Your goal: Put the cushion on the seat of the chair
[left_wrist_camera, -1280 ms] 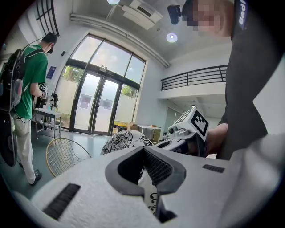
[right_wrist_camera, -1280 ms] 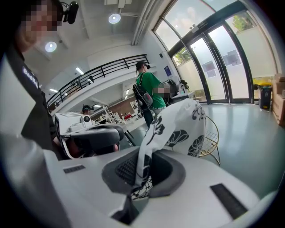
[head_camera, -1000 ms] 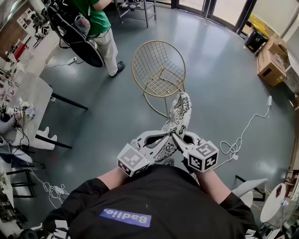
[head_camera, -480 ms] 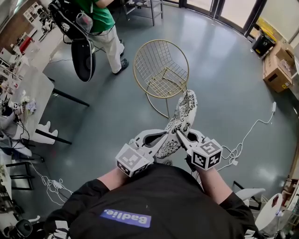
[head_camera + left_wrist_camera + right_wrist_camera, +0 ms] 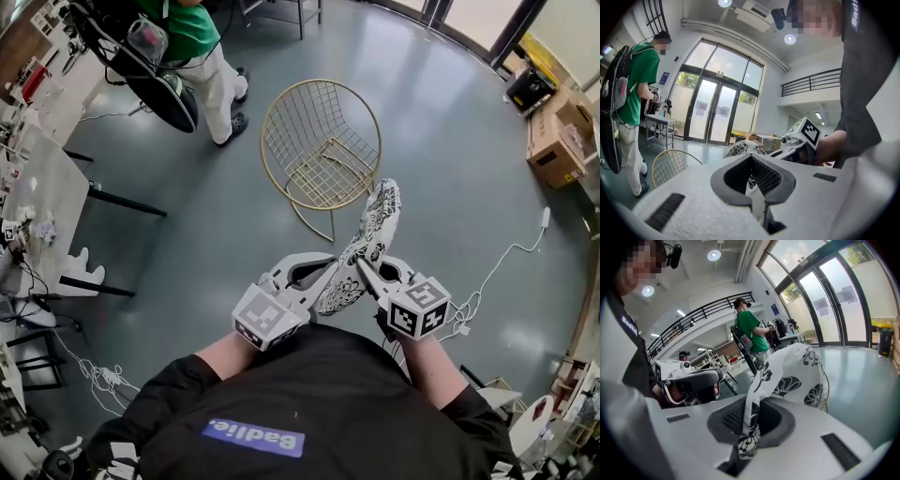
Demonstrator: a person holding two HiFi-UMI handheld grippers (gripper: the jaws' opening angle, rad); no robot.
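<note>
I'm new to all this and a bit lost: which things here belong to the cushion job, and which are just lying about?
Part of the job: cushion, pinched by the left gripper and the right gripper; chair, seat still bare.

Just lying about: boxes, cable, table, bystander.

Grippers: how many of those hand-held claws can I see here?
2. The left gripper is on the left of the cushion, the right gripper on its right; both pinch its near end. None seems hidden.
</note>
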